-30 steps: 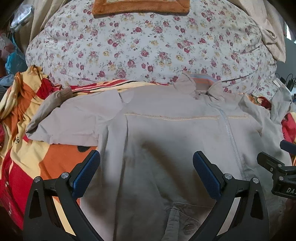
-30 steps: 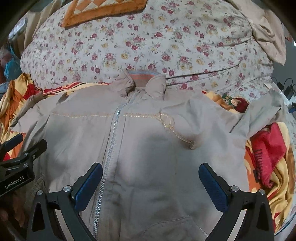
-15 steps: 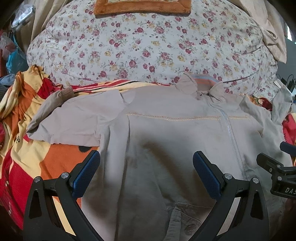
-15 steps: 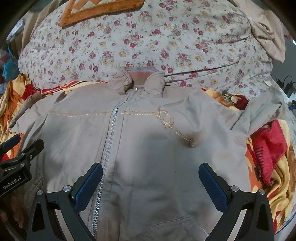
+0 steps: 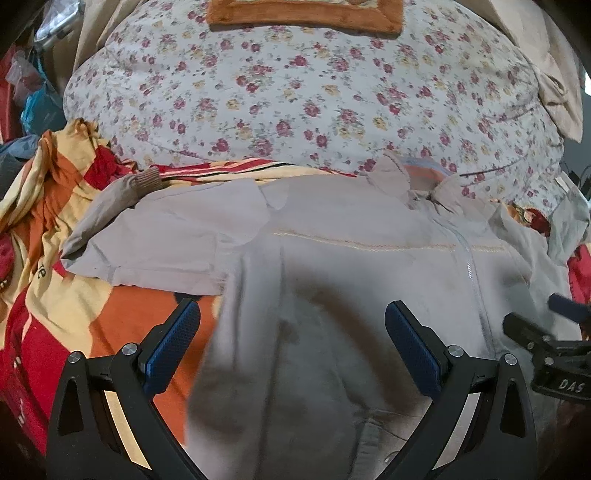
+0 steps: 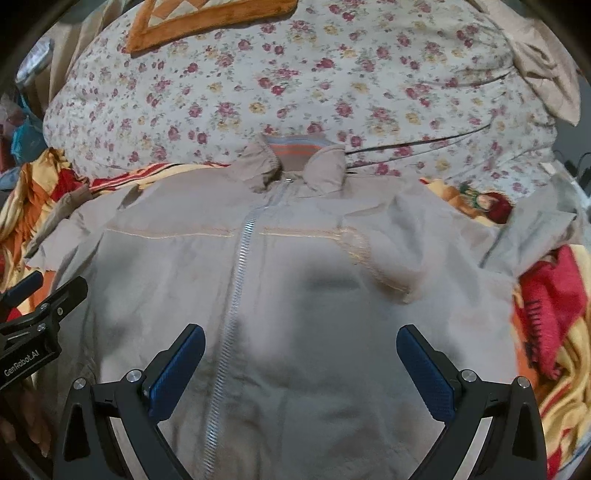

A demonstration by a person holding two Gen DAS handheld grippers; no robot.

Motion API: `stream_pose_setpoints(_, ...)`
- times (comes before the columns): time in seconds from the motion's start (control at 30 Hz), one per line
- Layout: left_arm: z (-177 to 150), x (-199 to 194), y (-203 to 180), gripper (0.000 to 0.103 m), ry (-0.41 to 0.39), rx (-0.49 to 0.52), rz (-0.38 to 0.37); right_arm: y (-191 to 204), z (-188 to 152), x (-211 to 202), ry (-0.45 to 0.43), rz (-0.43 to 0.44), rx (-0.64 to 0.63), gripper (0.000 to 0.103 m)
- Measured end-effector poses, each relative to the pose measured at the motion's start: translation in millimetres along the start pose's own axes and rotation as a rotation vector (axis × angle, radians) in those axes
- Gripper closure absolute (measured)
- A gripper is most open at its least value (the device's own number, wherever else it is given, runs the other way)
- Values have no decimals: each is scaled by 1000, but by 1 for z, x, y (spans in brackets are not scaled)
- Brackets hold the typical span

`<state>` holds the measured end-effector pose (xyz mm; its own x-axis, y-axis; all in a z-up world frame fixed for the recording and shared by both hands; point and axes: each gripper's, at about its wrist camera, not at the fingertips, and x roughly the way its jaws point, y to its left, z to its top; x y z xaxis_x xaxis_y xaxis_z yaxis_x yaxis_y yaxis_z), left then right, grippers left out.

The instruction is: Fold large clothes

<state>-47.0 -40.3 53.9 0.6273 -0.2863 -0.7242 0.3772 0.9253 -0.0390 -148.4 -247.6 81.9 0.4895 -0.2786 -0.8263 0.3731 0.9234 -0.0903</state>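
A: Where is the jacket (image 6: 295,295)?
B: Spread front-up across the frame's middle on the patterned blanket (image 5: 122,314), collar toward the floral duvet (image 6: 295,81) above.
A: The grippers?
B: Left hand-held gripper (image 5: 291,354) and right hand-held gripper (image 6: 300,369) both gape wide, released, grasping nothing.

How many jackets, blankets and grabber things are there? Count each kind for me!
Beige jacket: 1
Flowery quilt: 1
Orange, red and yellow blanket: 1
Orange mat: 1
Grippers, both open: 2 (left gripper, right gripper)
Total: 6
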Motion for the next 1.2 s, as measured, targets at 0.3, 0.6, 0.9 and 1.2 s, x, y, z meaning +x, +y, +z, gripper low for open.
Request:
stream_pose_setpoints(0.3, 44, 0, 83, 2, 15, -162, 147, 30, 8, 29, 38, 111, -23, 0)
stream_pose_setpoints(0.6, 90, 76, 169, 2, 77, -165, 399, 38, 4, 33, 48, 139, -48, 0)
stream_pose_setpoints(0.9, 90, 151, 214, 83, 156, -245, 388, 37, 5, 37, 73, 159, -44, 0)
stream_pose_setpoints(1.2, 112, 73, 146, 100, 6, -238, 68, 27, 3, 29, 58, 172, -3, 0)
